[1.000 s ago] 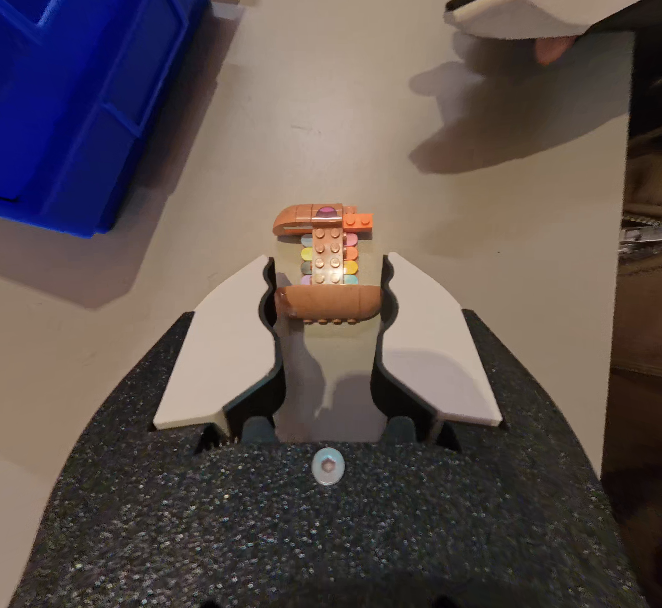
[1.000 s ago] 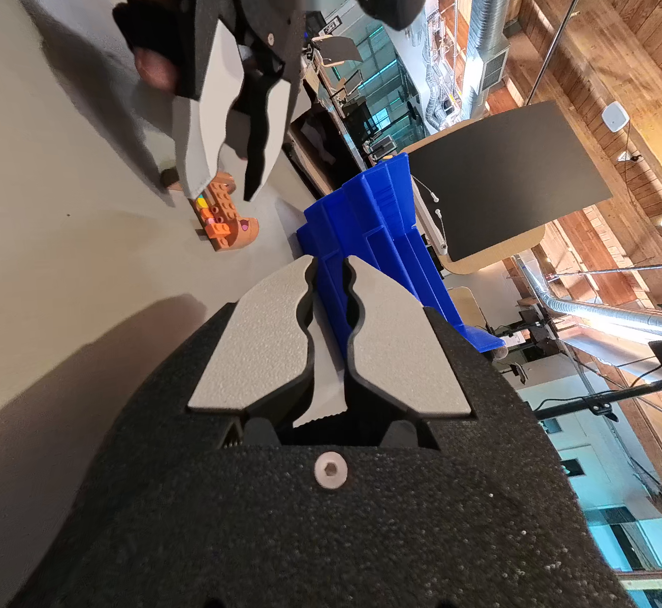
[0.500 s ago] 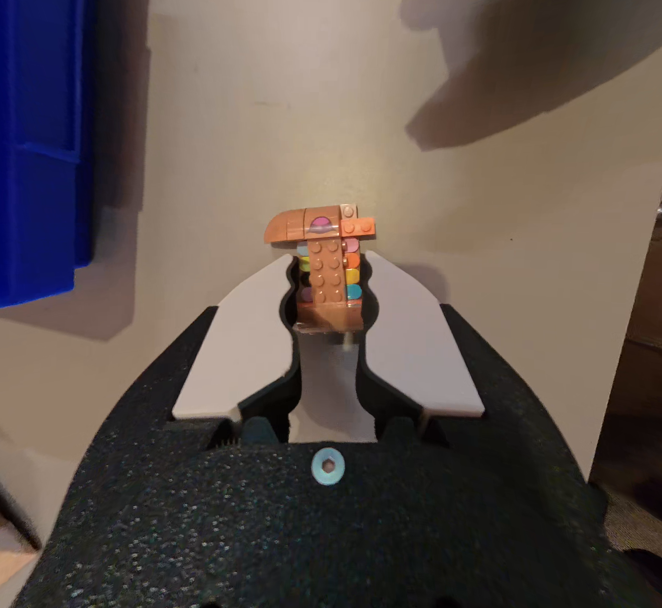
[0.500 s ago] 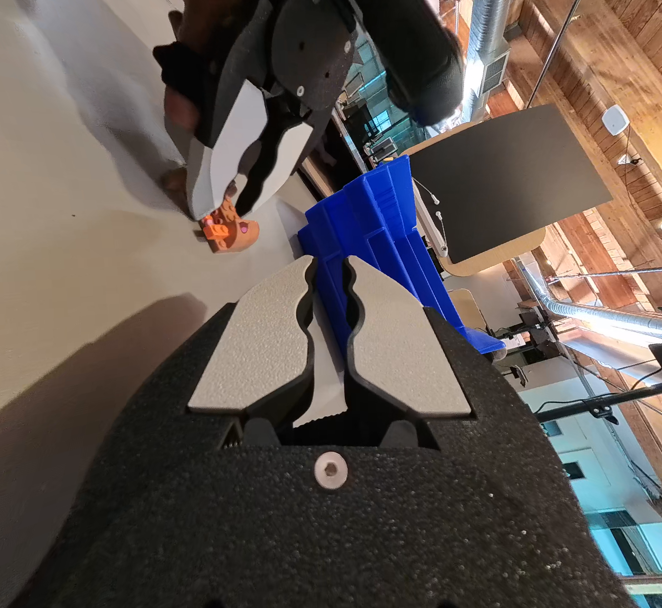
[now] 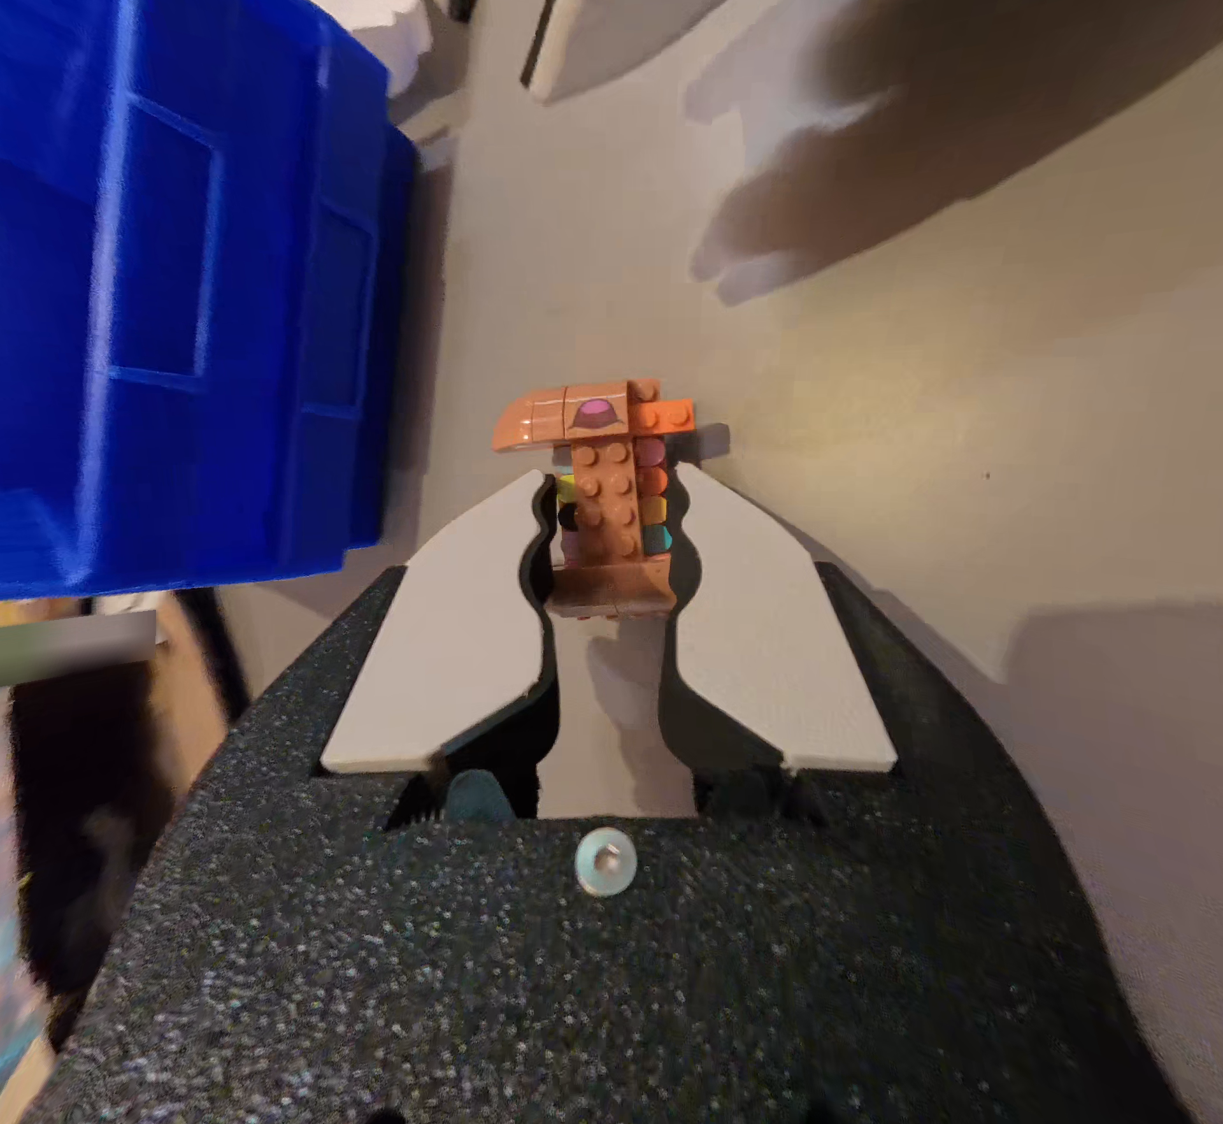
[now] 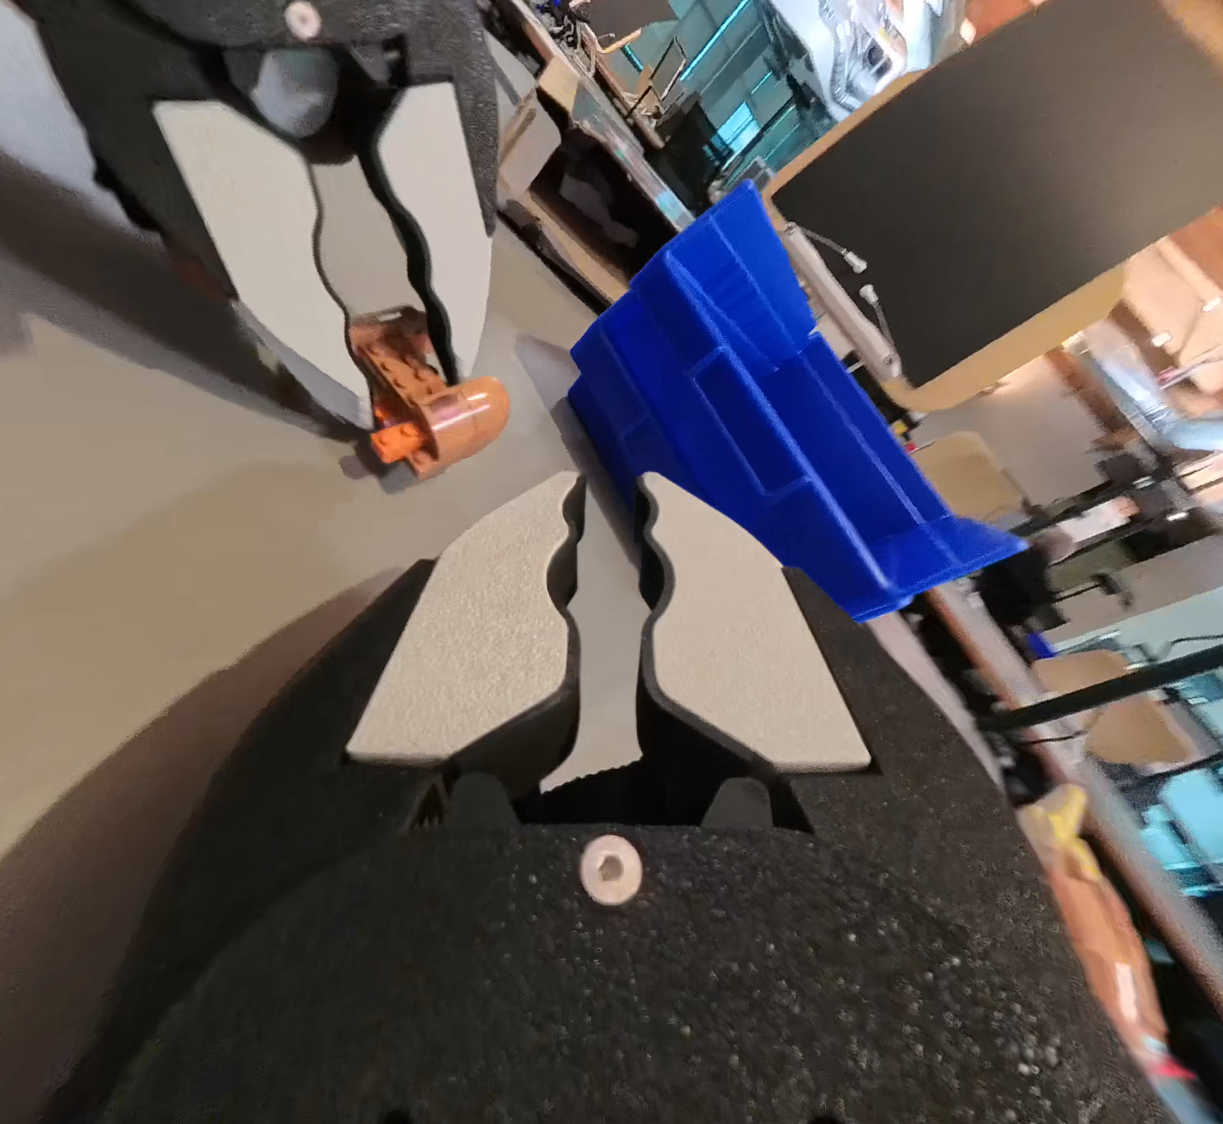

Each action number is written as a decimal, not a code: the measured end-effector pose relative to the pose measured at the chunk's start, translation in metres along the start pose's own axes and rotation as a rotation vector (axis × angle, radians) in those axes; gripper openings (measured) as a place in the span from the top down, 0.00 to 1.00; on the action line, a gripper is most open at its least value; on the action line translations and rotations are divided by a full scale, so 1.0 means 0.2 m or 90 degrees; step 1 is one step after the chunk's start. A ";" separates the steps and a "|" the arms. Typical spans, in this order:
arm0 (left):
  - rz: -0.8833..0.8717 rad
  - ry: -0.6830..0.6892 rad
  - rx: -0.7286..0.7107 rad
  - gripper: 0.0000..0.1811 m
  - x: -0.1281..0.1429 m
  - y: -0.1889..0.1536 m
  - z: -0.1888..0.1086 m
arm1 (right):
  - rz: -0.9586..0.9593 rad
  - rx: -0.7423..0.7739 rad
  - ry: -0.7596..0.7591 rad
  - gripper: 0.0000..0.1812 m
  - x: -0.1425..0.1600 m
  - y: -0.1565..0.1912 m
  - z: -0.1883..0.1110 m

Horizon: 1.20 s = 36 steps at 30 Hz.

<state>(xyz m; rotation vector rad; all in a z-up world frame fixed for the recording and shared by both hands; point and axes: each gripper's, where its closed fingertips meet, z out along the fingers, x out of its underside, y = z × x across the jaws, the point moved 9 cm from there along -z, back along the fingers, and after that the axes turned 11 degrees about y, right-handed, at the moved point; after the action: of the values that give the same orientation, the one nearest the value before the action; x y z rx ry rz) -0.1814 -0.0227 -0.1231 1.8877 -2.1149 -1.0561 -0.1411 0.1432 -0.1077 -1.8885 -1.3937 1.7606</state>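
1. Left gripper (image 5: 612,490): fingers (image 5: 463,615) closed in on a small brick model (image 5: 605,496), one pad on each flank of its narrow studded stem. The coloured side tiles sit right against the pads, so the grip looks firm rather than loose.
2. The stem is the slimmest part. The wider brown cap and orange plate jut out past the fingertips, clear of the pads, probably because they are too broad to pinch.
3. In the right wrist view the model (image 6: 430,404) hangs from the left gripper (image 6: 404,377) with its rounded end lowest, just over the counter (image 6: 165,529). Whether it touches the surface I cannot tell; a small shadow lies close under it.
4. Right gripper (image 6: 609,490): fingers (image 6: 476,629) narrow, a slim gap between them, nothing in it. It hangs near the counter, apart from the model, tips aimed toward the bin (image 6: 761,417).
5. Left wrist view: part of the right gripper (image 5: 662,0) shows at the top, blurred, its shadow thrown across the counter (image 5: 926,430).
6. Blue bin (image 5: 198,231) stands on the counter, near the model on its left, open top angled away from both cameras.
7. Beyond the counter edge: a black panel (image 6: 993,165), desks, windows, all out of focus.
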 end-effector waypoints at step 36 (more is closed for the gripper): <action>-0.229 -0.111 -0.081 0.83 -0.18 -0.16 0.02 | 0.118 -0.110 0.093 0.92 -0.05 0.09 0.11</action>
<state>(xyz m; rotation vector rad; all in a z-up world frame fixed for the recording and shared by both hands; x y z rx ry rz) -0.1499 0.0123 -0.1308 2.2371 -1.7726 -1.4360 -0.1499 0.1169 -0.1188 -2.2538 -1.3968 1.5838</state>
